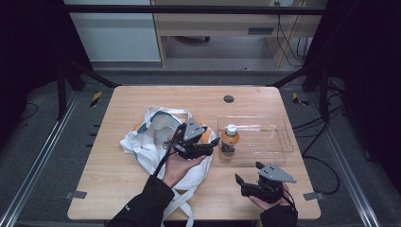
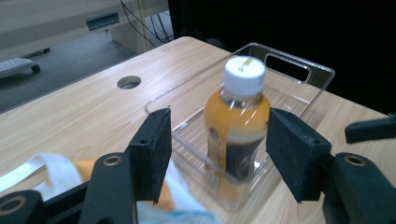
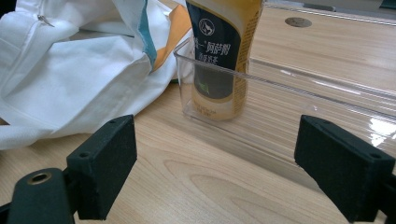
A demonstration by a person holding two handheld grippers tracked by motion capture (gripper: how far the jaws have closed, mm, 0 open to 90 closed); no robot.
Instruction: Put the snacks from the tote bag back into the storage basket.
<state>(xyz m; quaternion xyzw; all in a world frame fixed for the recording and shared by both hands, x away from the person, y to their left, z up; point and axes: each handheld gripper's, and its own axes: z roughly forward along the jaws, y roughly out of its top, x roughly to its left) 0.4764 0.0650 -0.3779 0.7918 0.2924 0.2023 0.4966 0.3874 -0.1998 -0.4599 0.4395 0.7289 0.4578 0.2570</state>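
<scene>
Now | bottle (image 2: 238,126) upright in tray (image 2: 299,70) | beyond left tongs (image 2: 217,154), untouched

The bottle (image 1: 230,140) holds orange liquid under a white cap (image 2: 243,73), with a dark label printed in white. It stands in a clear plastic tray (image 1: 274,142). Beside the tray, the white cloth bag (image 1: 151,146) has teal trim and orange patches. The table (image 1: 132,189) is light wood grain.
</scene>
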